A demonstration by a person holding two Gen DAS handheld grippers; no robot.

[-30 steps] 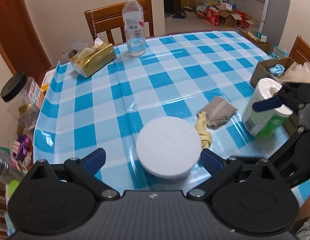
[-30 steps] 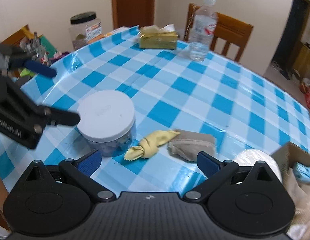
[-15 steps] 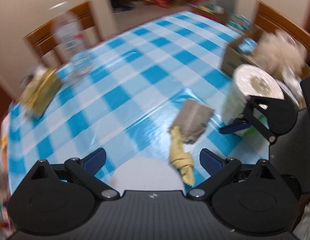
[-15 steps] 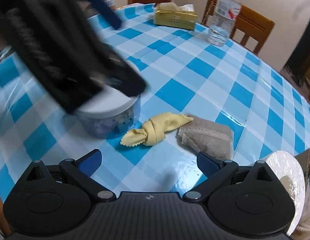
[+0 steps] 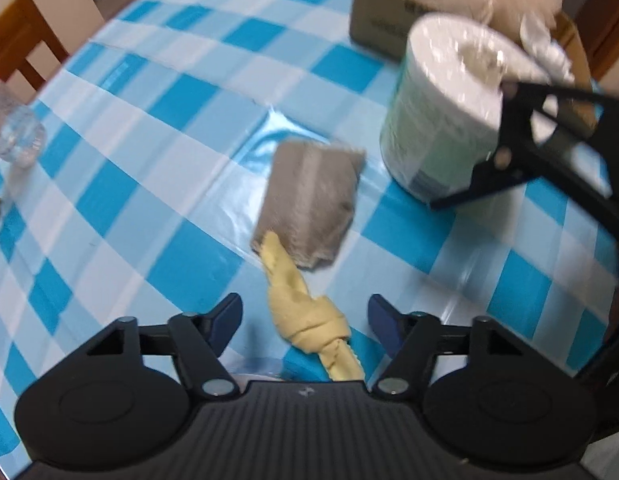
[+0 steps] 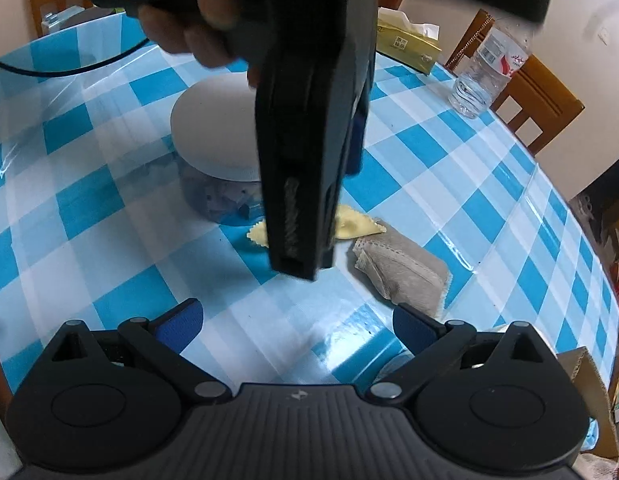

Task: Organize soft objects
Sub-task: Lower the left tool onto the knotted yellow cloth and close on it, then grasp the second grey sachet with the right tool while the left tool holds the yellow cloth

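Down low, left hand-held gripper (image 5: 305, 316) closing around knotted yellow cloth (image 5: 305, 316) (pads not touching) — right hand-held gripper (image 6: 297, 322) open over bare tablecloth (image 6: 121, 276).

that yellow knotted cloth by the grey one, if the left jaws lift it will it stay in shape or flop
The yellow knotted cloth looks like thin fabric, so its loose ends would probably droop. The knot in its middle is the bulkiest part and should likely hold together. It seems light and unlikely to slip; its far tip touches the grey folded cloth, which may get nudged. The left gripper straddles the knot, jaws closing.
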